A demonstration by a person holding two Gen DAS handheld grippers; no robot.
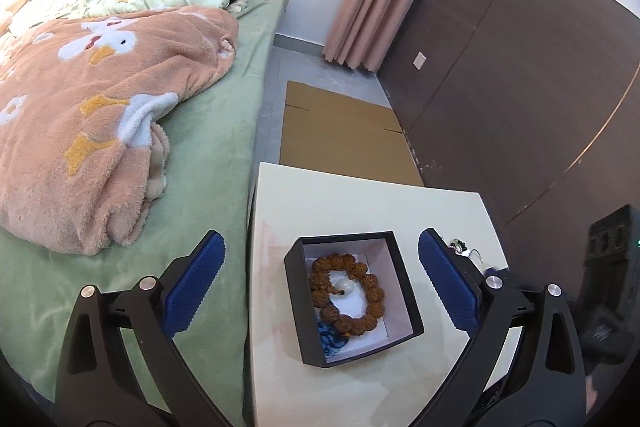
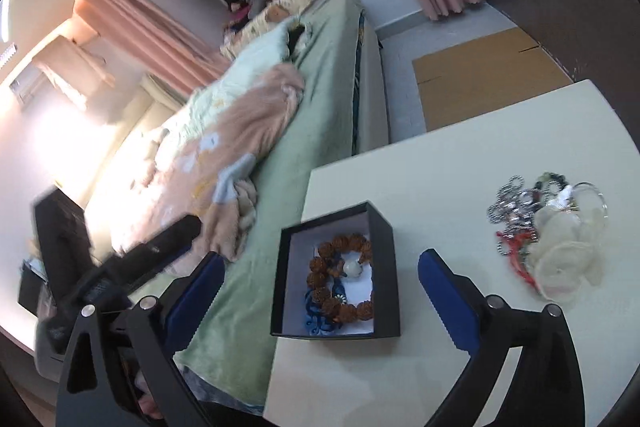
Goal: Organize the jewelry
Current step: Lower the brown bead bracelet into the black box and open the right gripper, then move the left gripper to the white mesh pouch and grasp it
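A: Entry, grippers. Left gripper [image 1: 320, 277] has its jaws wide apart, nothing between the blue pads. It hangs over the black box [image 1: 352, 301], which shows in the gap between the fingers but is touched by neither. Right gripper [image 2: 320, 293] is the same: jaws spread, empty.

B: Box contents?

A: Brown bead bracelet [image 1: 347, 294] lies coiled on the white lining, with a pale round bead [image 1: 346, 286] inside the ring. A blue piece [image 1: 330, 341] is tucked into the near corner, partly under the bracelet. I cannot tell what kind of item it is.

B: And what is left outside?

A: The right wrist view shows a heap of jewelry [image 2: 548, 223] on the white table [image 2: 440, 163], well apart from the box, to its right. I read silver chain links [image 2: 510, 203], a red piece [image 2: 514, 239] and a translucent pouch [image 2: 564, 251]. The items are tangled together, so no count.

B: Step in hand?

A: My judgement: between items. The box has some pieces in it, both tools are free, and the heap is untouched for now. The task looks partly done.

B: Next move?

A: Probably the right gripper goes to the heap, being nearer. It needs one strand singled out and the pads closed on that alone. The risk is dragging the whole tangle. Thin chain may slip from the pads.

B: Surroundings?

A: Bed with green sheet [image 1: 208, 163] touches the table's left side.
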